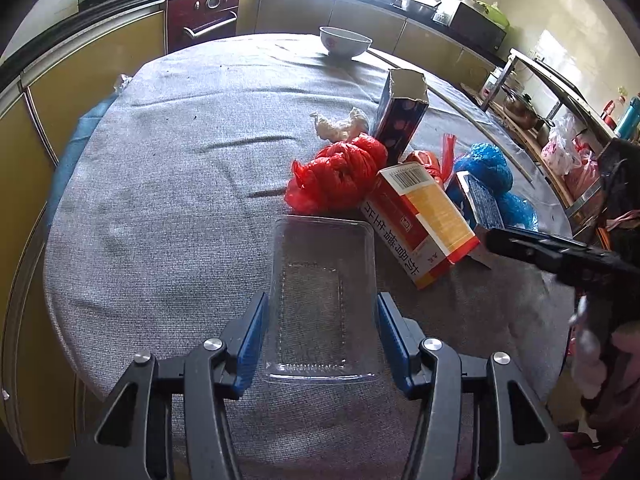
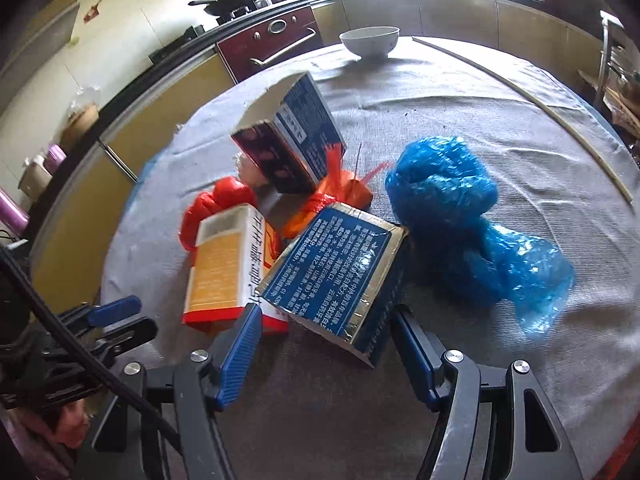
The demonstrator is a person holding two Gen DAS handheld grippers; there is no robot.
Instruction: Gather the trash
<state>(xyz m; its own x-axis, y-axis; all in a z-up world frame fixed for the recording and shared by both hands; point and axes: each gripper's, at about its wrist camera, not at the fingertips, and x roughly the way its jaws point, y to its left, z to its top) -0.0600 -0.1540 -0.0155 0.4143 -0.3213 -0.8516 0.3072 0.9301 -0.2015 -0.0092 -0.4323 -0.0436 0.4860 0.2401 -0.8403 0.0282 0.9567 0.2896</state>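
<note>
A clear plastic tray (image 1: 322, 300) lies on the grey tablecloth between the open fingers of my left gripper (image 1: 322, 340). Behind it lies a pile of trash: a red and orange box (image 1: 420, 222) (image 2: 224, 268), a red plastic bag (image 1: 340, 174) (image 2: 218, 204), a crumpled white tissue (image 1: 340, 124), a tall dark box (image 1: 400, 118) (image 2: 288, 140), a blue box (image 1: 478, 200) (image 2: 340, 272) and a blue plastic bag (image 1: 490, 168) (image 2: 452, 216). My right gripper (image 2: 326, 356) is open, its fingers on either side of the blue box's near end.
A white bowl (image 1: 345, 42) (image 2: 370, 41) stands at the table's far edge. A thin stick (image 2: 528, 108) lies along the right side of the table. Kitchen cabinets and an oven (image 1: 202, 18) surround the table. A shelf (image 1: 560, 92) with pots stands at right.
</note>
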